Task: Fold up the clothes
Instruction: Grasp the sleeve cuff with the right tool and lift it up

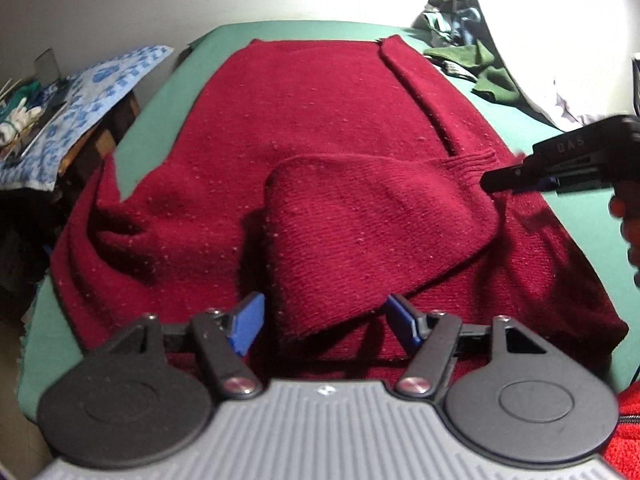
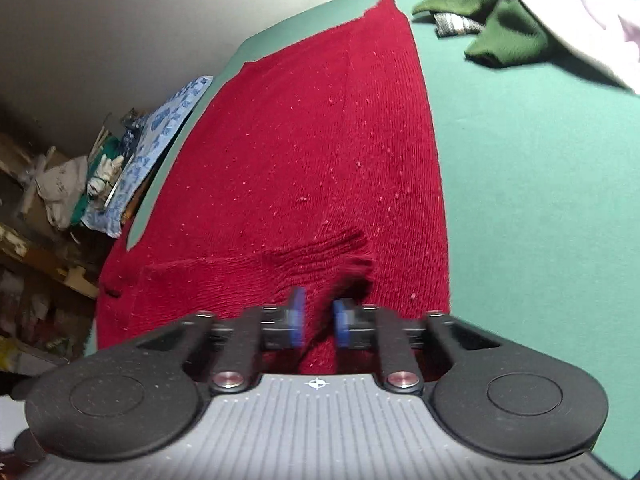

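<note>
Item: dark red knitted sweater (image 1: pixel 320 128), pilled with pale flecks, spread flat on a green table surface (image 1: pixel 168 92) and covering most of it. One sleeve (image 1: pixel 360 216) is folded across the body toward the near edge; its ribbed cuff (image 2: pixel 328 252) lies toward the right side of the garment.

Left gripper (image 1: pixel 322 322): blue-padded fingers (image 1: pixel 246 324) spread wide, standing either side of the folded sleeve's near corner without pinching it (cloth lies between the jaws, pads apart from it).

Right gripper (image 2: pixel 318 322): jaws narrowed to a small gap, a strip of red knit passing between the blue pads (image 2: pixel 298 316) just below the cuff; motion blur prevents telling whether the pads actually press on the fabric. In the left wrist view the same tool enters from the right, its tip at the cuff end of the sleeve, with the person's fingers (image 1: pixel 628 224) on its handle.

Also on the table: a heap of green garments (image 2: pixel 500 28) at the far right, well apart from the sweater. Beside the table, left: a blue-patterned cloth (image 1: pixel 100 92) over cluttered shelving.
</note>
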Tool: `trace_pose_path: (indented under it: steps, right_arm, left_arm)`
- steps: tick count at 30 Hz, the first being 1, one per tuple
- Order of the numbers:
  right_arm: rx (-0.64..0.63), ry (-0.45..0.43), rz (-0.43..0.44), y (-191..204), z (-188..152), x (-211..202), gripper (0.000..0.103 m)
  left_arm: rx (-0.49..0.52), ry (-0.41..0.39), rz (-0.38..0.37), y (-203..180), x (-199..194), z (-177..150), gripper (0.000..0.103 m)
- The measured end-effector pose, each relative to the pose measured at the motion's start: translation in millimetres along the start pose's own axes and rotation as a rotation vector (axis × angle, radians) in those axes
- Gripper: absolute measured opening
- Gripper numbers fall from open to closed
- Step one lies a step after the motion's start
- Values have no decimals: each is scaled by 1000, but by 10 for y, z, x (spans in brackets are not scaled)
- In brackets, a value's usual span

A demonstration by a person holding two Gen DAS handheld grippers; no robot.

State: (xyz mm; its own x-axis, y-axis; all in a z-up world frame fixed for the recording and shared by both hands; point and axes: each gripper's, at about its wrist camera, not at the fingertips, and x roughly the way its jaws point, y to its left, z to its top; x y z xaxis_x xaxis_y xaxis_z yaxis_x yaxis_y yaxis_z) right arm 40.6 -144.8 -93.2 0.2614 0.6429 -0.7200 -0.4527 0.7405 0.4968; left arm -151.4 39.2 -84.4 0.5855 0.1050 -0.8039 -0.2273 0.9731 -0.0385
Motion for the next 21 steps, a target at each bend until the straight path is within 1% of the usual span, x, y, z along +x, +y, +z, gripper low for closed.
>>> trace_pose_path:
  steps: [5,9,14,17,21]
  right_arm:
    - [-82,-102,7,51,191,-257,5]
    - [-207,-192,-55,160,374,-419,5]
    - [-285,-275,-95,222,595,-549,5]
    - [-386,-324,-171,295,696,-551,5]
    - [-489,-341,-247,249,879,-420,5]
  left_arm:
    - [27,1,-17,-58,42,21,71]
    - [58,-31,-2,-159,75,89,70]
    - [96,-71,0,-323,132,206,69]
    - [124,-87,10,-439,168,252,70]
    - [138,-89,22,-543,211,288,69]
